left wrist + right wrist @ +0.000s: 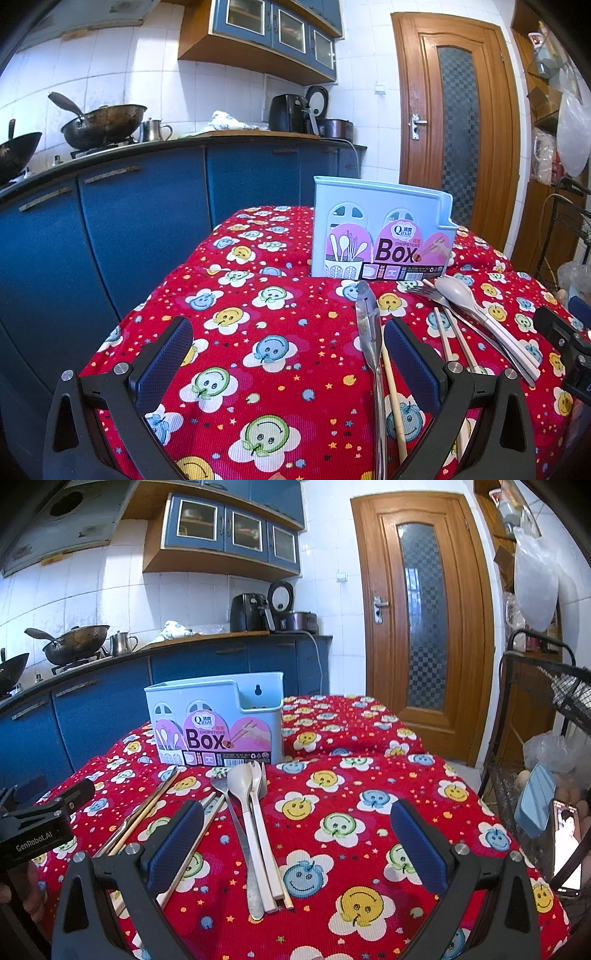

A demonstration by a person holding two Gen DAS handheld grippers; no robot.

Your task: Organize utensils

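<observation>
Apparently plastic spoon [236, 781] (matte, rounded).

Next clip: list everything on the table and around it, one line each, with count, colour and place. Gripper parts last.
utensil box: 1, pale blue with pink label, upright at the back of the table
spoon: 1, cream, lying in front of the box
plastic fork: 1, cream, beside the spoon
metal fork: 1, silver, left of the spoon
chopsticks: several, light wood, left of the forks
metal tongs: 1, silver, lying apart, farther left
tablecloth: 1, red with smiley flowers
woks: 2, dark, on the stove
door: 1, brown wood, behind the table
left gripper: fingers open, empty
right gripper: fingers open, empty
</observation>
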